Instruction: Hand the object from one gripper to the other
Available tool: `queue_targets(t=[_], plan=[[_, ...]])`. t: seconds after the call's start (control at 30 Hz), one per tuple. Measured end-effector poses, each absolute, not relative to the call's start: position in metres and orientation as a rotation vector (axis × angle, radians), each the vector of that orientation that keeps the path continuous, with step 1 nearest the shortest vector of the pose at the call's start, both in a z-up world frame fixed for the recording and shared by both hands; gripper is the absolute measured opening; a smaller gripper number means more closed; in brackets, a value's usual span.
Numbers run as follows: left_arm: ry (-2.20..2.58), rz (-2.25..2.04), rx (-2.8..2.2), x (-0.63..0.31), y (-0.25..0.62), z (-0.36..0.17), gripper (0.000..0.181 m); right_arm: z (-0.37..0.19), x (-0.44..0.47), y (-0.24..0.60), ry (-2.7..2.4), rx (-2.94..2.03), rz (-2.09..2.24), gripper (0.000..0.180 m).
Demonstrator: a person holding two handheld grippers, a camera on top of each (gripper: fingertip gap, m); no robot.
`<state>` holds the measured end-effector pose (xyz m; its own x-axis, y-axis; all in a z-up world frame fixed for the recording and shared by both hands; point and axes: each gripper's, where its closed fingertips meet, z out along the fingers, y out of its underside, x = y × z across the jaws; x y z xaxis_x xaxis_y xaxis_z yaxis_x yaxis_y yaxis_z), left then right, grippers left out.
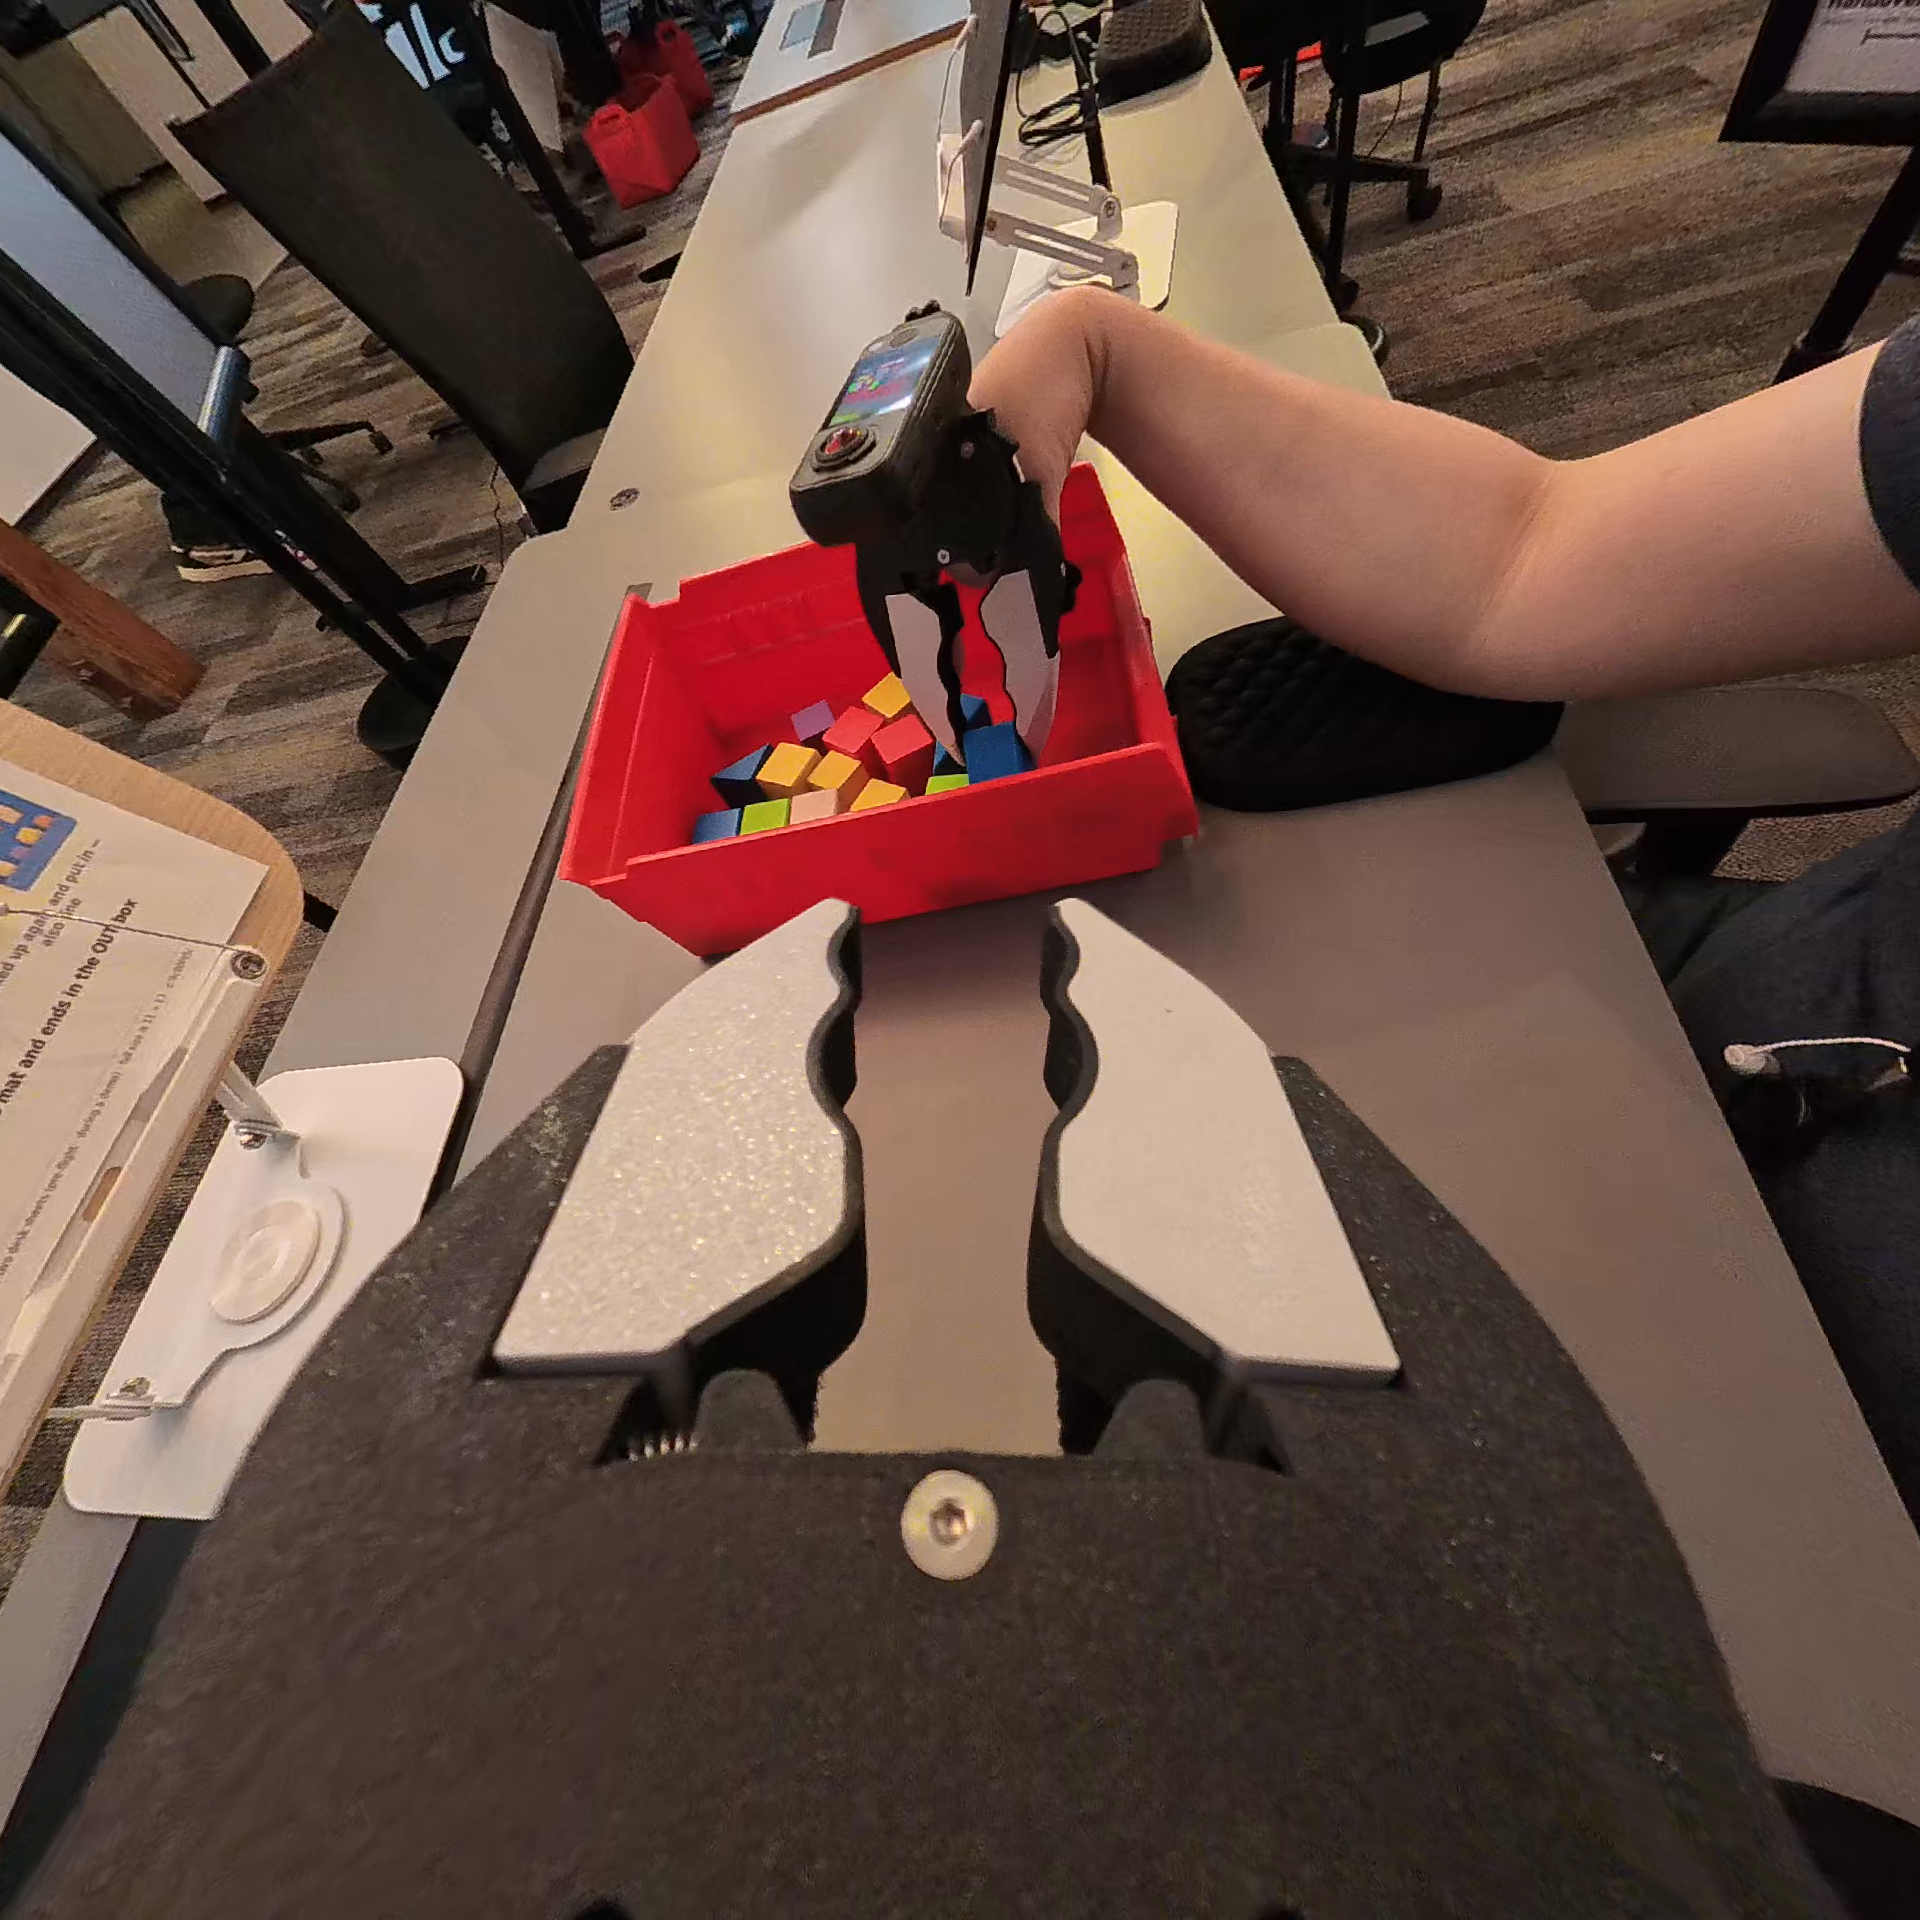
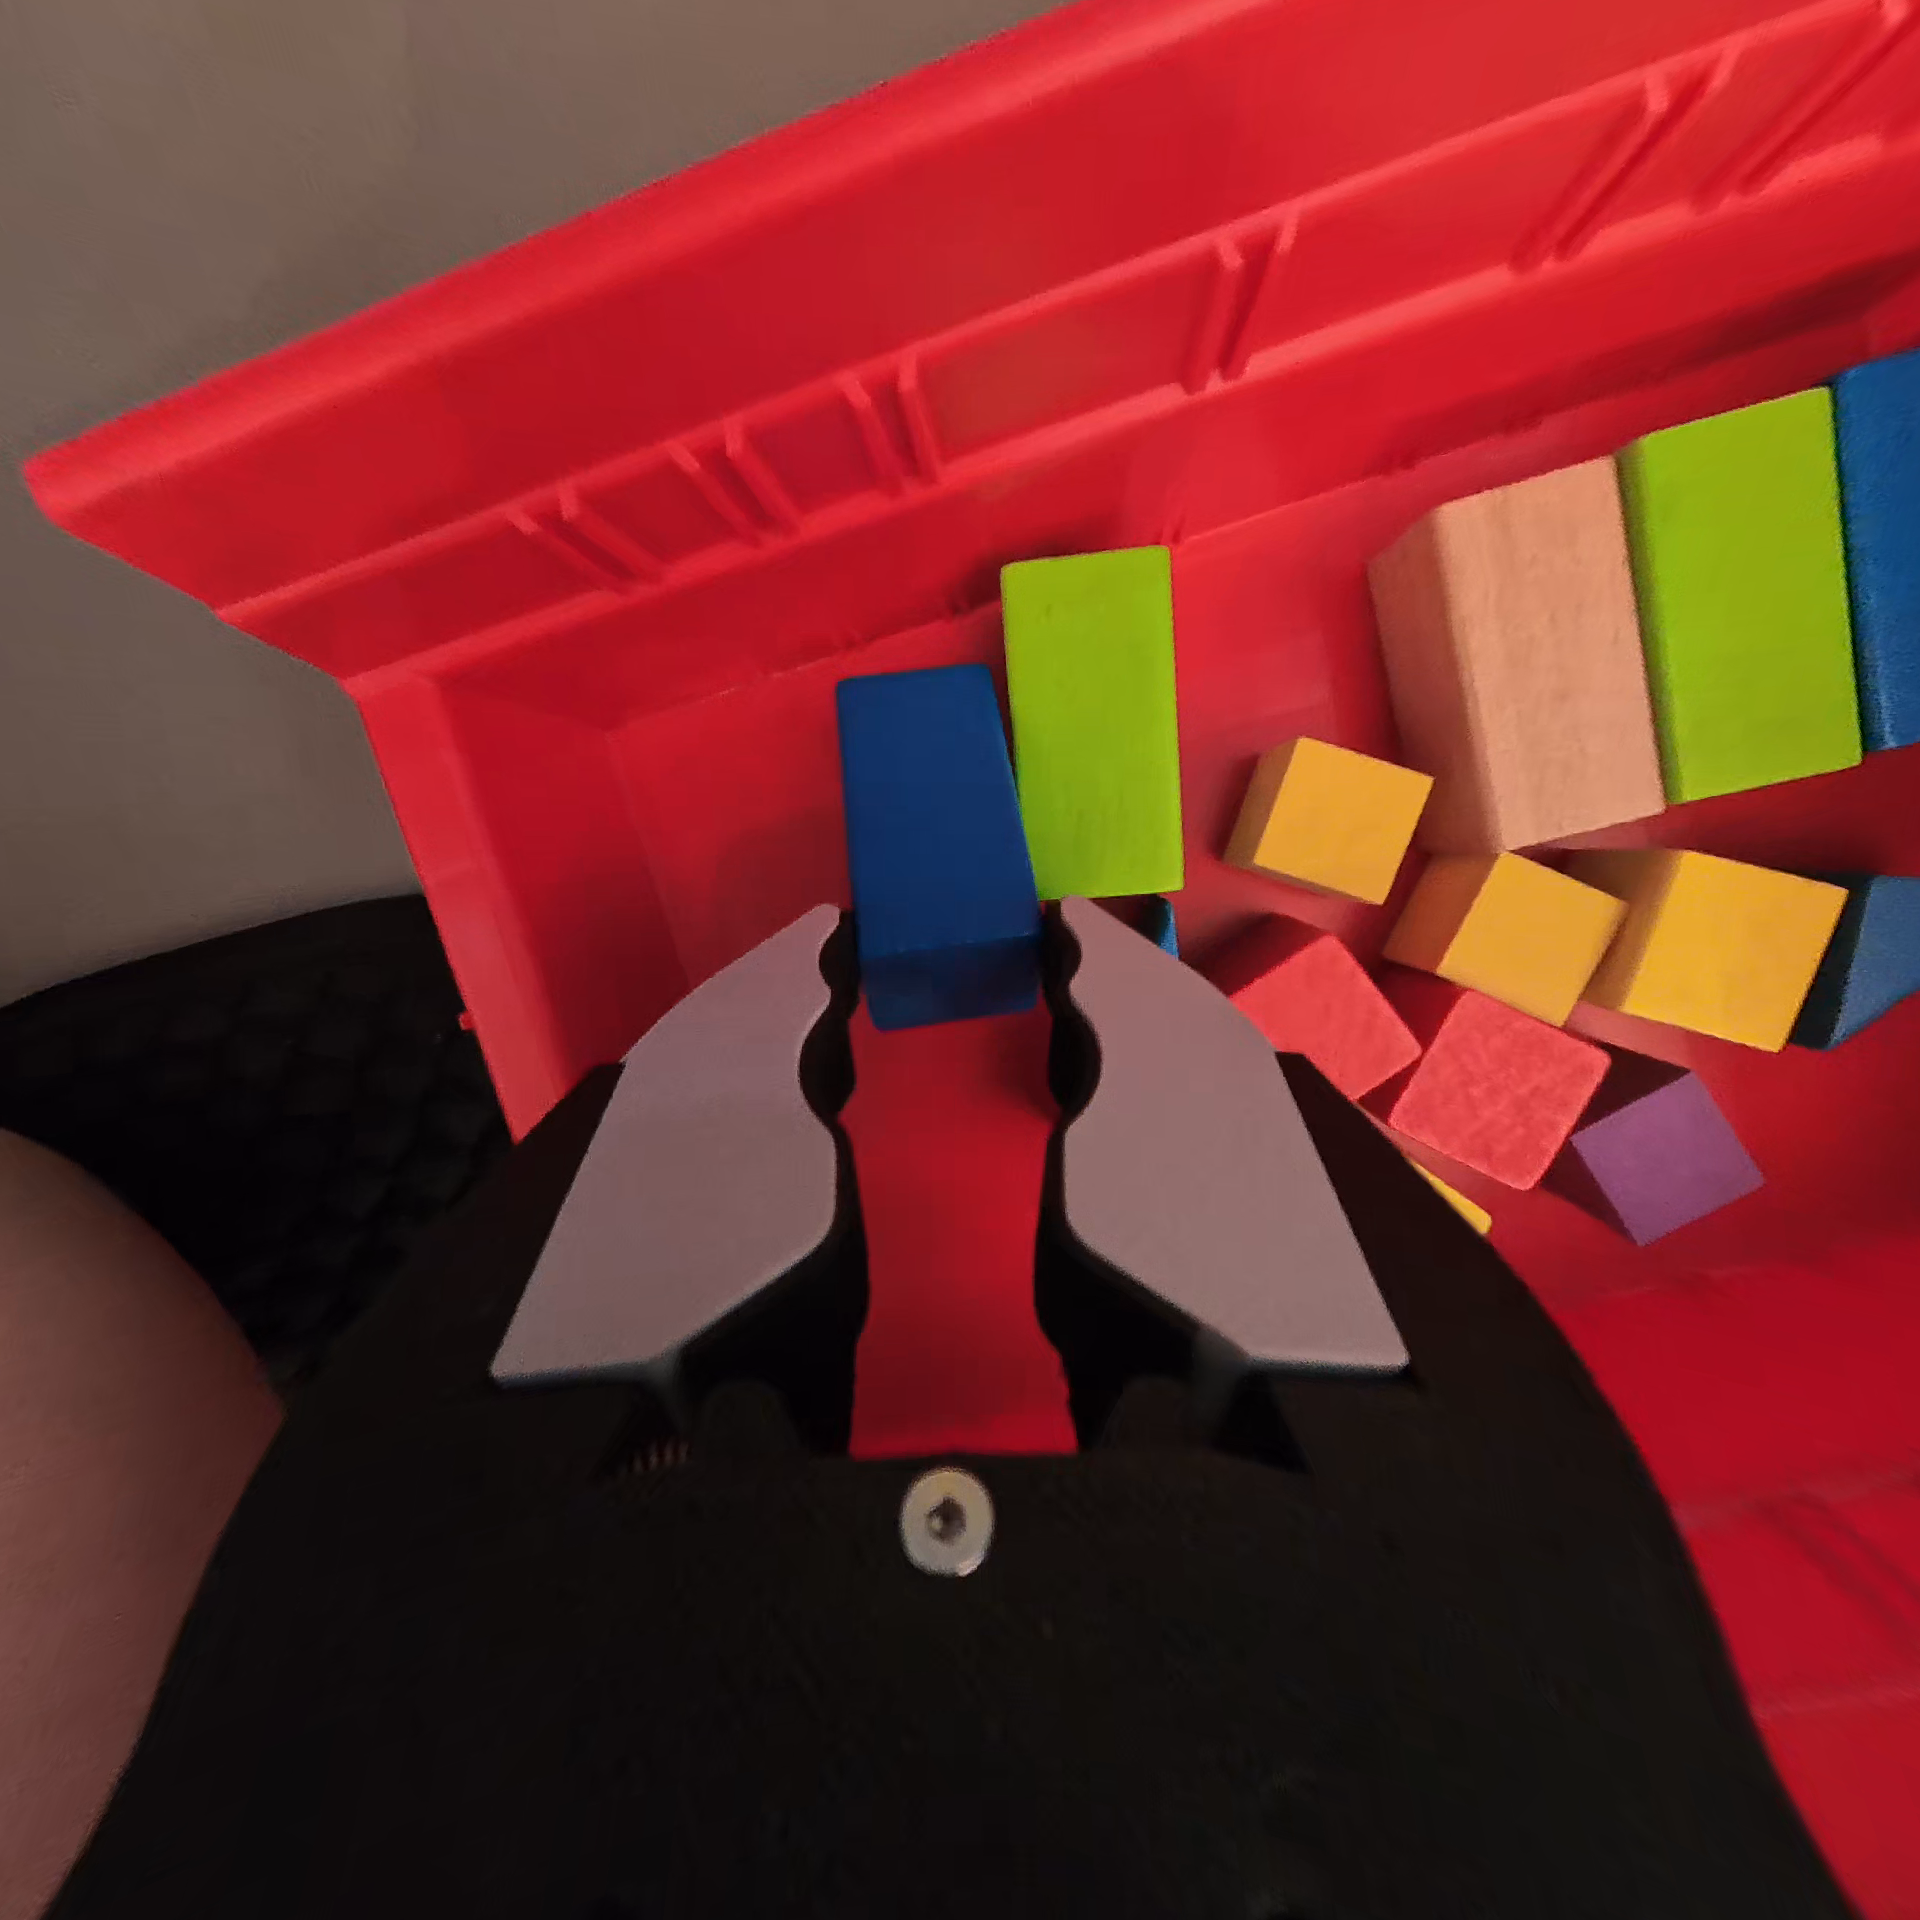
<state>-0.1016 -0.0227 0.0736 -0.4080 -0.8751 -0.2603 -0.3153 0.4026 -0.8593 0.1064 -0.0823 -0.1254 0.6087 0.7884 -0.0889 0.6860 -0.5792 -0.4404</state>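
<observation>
1. Right tongs [image 2: 948, 925]: lowered into the red bin [image 1: 935, 862], jaws part open, tips on either side of a blue block [image 2: 935, 831]. Contact on both faces cannot be confirmed; no lift evident.
2. Left tongs [image 1: 951, 920]: held over the bench [image 1: 1351, 1039] just short of the bin, jaws apart, empty.
3. Task object: judged to be the blue block, lying in the bin near a corner wall, beside a green block [image 2: 1091, 727].
4. Risks:
   - Only the block's near end sits between the tips; a shallow bite could let it pivot or slip on lifting.
   - The green block touches or nearly touches it and may be dragged along.
   - The corner wall is close to one finger, so closing may foul on it.
5. Bin contents: loose blocks in yellow, red, green, blue, purple and plain wood, partly piled.
</observation>
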Motion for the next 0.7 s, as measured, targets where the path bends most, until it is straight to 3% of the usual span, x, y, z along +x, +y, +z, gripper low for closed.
queue_targets(t=[0.7], plan=[[1.828,-0.981,-1.041,-0.128,0.0,0.093,0.031,-0.148,0.109,-0.087,-1.053,-2.722,0.5,0.037]])
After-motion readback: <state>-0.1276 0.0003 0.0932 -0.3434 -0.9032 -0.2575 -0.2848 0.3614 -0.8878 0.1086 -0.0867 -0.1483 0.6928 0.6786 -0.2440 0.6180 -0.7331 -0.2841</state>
